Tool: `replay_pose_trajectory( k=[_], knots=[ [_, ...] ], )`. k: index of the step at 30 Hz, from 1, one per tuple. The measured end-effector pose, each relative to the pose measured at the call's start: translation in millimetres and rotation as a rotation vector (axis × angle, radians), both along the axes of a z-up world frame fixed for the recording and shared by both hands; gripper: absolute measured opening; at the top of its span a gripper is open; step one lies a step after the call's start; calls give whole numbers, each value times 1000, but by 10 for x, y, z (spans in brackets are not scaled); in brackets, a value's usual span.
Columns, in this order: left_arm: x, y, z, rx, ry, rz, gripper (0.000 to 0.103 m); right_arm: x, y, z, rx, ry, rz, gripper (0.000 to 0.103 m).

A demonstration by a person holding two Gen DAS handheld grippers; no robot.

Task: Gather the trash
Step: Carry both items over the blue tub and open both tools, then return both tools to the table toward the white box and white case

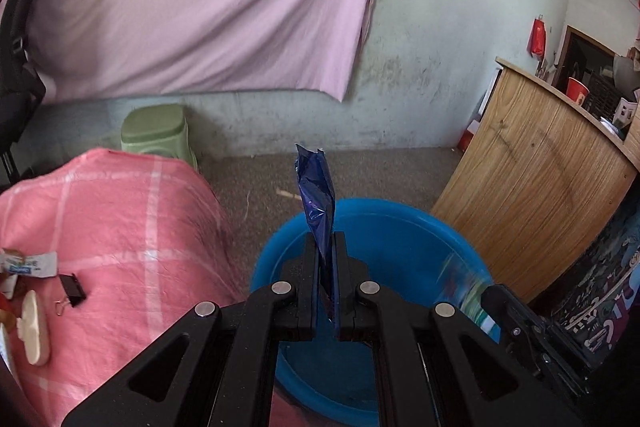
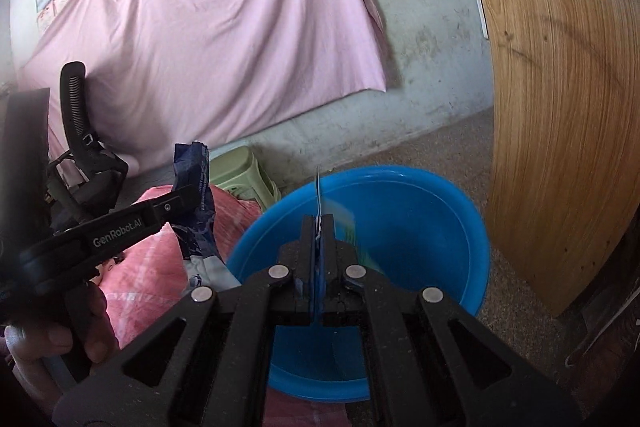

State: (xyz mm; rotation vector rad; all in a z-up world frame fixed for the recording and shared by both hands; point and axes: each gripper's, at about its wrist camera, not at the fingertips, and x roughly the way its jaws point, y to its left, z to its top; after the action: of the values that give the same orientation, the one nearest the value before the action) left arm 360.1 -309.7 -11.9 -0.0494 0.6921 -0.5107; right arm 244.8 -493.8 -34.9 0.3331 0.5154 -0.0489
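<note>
While the dark blue wrapper (image 1: 318, 195) stands upright above the blue basin (image 1: 400, 227), your left gripper (image 1: 325, 247) is clamped on it. Your right gripper (image 2: 319, 227) pinches a blurred blue-green packet (image 2: 340, 217) over that basin, beside the pink-covered table (image 1: 120, 211).

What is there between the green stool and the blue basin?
In the left wrist view, between the green stool and the blue basin lie bare floor and the pink cloth's edge.
</note>
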Motion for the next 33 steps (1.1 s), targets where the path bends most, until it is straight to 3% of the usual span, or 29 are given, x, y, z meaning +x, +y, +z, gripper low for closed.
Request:
replay_pose_trajectory(
  k=[6,11,14,24,27,29,33],
  knots=[
    [72,-12,-44,4,38,4,7,77,-87,-22,28,26,-13,28],
    [56,55,-27,-21,24,2,27,31,-64,41,0,1,-17,30],
    [-9,128,43,-36,-3,0,30,9,-30,110,-27,-33,-26,34],
    [-357,826,371,-83,-149,100,48,-221,284,532,-131,-219,-13,74],
    [-526,1118,488,-94,-217,149,64,-311,442,673,-142,-284,9,91],
    [-663,1326,555,-87,-276,206,88,-353,547,740,-141,-321,23,102],
    [-956,1742,647,-75,-384,320,100,-398,766,869,-129,-385,74,103]
  ],
)
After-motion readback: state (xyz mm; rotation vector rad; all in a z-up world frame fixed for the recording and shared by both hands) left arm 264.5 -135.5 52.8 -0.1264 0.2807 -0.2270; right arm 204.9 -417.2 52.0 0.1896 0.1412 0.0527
